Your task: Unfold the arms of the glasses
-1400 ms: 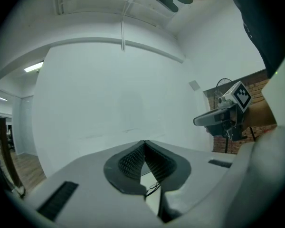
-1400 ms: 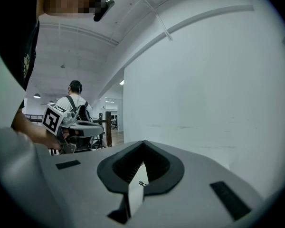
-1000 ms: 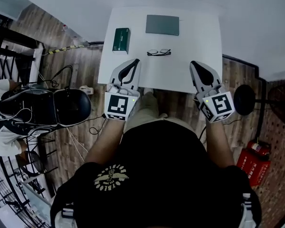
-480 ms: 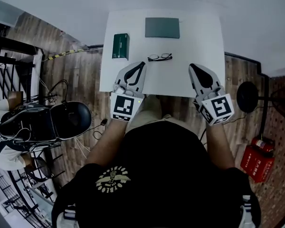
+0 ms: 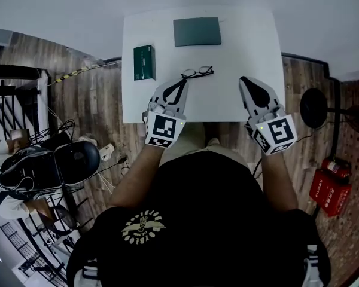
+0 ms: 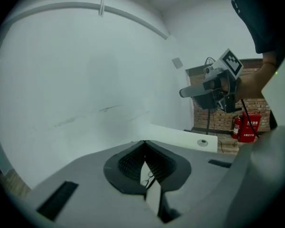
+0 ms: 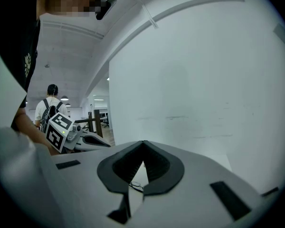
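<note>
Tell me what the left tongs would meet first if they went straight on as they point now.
Probably the glasses: the left tongs point at their left end on the table, close ahead. How high the tips are, I cannot tell.

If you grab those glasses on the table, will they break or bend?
Probably light and easy to skid: the glasses look thin-framed on the smooth white table. Likely bendy and fragile, being so slender. Lying flat, they shouldn't roll.

Table [image 5: 227,58] matt white, smooth; floor [image 5: 96,100] wood planks (dull); glasses [image 5: 197,72] thin wire.
</note>
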